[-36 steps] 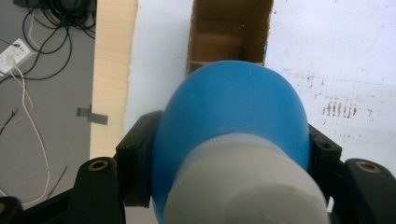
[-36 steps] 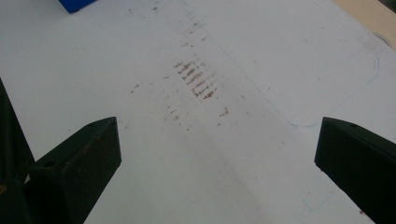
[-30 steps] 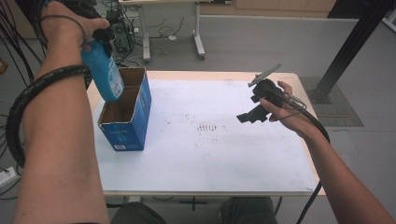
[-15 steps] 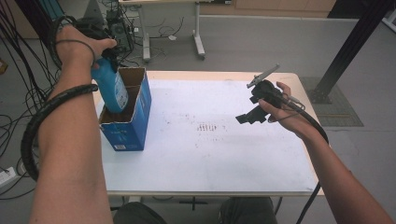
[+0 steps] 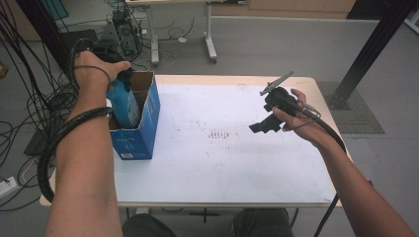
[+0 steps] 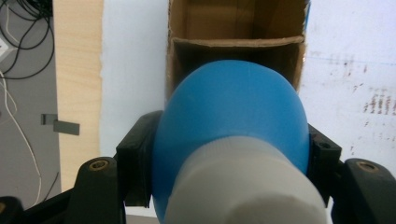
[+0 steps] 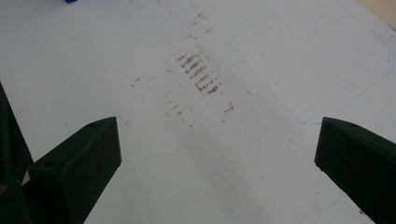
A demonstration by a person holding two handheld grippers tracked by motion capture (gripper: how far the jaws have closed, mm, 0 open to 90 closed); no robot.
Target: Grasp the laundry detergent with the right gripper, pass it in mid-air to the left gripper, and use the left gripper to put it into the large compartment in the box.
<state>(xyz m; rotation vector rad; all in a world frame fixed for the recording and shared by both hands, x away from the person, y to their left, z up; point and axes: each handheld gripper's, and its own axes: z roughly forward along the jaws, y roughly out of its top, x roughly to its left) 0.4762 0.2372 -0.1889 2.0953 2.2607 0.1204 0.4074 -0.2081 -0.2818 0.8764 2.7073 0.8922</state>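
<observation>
A blue bottle with a white cap is clamped in my left gripper, whose jaws press on both its sides. The bottle's lower half is down inside an open blue cardboard box at the table's left edge. In the left gripper view the brown inside of the box lies just beyond the bottle. My right gripper hangs over the right part of the white tabletop. Its jaws stand wide apart with nothing between them, above a patch of brown scuff marks.
The white sheet covers most of the wooden table. Cables lie on the floor at the left, a second table's legs stand behind, and a black post rises at the far right.
My left hand has come down with the bottle, from above the box into its opening. The right hand and its gripper have not moved.
</observation>
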